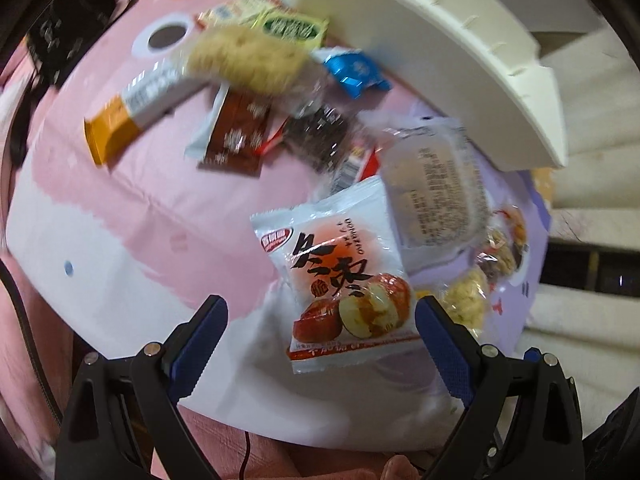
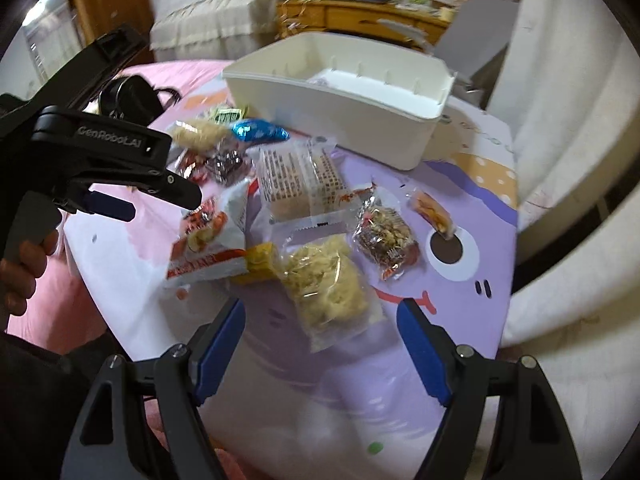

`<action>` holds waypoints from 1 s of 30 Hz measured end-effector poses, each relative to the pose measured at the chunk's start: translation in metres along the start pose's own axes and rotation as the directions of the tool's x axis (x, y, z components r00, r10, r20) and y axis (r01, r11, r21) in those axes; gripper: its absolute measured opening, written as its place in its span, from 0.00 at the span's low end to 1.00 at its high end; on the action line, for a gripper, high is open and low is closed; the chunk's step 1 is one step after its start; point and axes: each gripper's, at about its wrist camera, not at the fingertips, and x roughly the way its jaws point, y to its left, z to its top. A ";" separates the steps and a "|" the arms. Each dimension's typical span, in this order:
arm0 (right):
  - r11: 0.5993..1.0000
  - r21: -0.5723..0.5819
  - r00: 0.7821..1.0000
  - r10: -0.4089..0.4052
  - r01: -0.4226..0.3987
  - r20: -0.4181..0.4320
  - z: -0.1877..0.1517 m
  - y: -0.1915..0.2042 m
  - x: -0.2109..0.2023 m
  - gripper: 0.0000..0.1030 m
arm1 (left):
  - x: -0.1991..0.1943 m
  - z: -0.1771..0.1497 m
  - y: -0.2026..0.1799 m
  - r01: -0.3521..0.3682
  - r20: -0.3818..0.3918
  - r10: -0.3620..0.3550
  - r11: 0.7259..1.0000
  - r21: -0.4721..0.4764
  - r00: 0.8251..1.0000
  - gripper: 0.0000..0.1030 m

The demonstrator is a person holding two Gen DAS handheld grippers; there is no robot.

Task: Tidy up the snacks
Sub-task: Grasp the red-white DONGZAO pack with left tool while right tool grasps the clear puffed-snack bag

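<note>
Several wrapped snacks lie scattered on a round table with a pink and purple cartoon mat [image 1: 120, 220]. My left gripper [image 1: 322, 302] points down, open, its blue pads on either side of a white-and-red jujube packet [image 1: 340, 280] without pressing it. My right gripper [image 2: 320, 304] is open over a clear packet of pale yellow crispy snack [image 2: 324, 292]. The left gripper [image 2: 156, 204] also shows at the left of the right wrist view, above the jujube packet [image 2: 208, 240]. A white plastic bin [image 2: 332, 108] stands at the back of the table [image 2: 460, 320], and shows as the white bin [image 1: 440, 60] in the left wrist view.
Around lie an orange-ended bar [image 1: 132, 120], a brown packet [image 1: 236, 136], a blue packet [image 1: 356, 72], a green packet [image 1: 292, 30], a clear pastry pack [image 2: 296, 176] and a nut packet [image 2: 384, 236]. A black bag [image 2: 132, 96] sits at the far left. The table edge runs just below both grippers.
</note>
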 end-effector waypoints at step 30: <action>0.967 -0.108 0.954 0.204 -0.232 -0.220 0.009 -0.020 0.087 0.66 | 0.061 0.011 -0.011 -0.146 -0.079 0.135 0.978 -0.146 0.988 0.67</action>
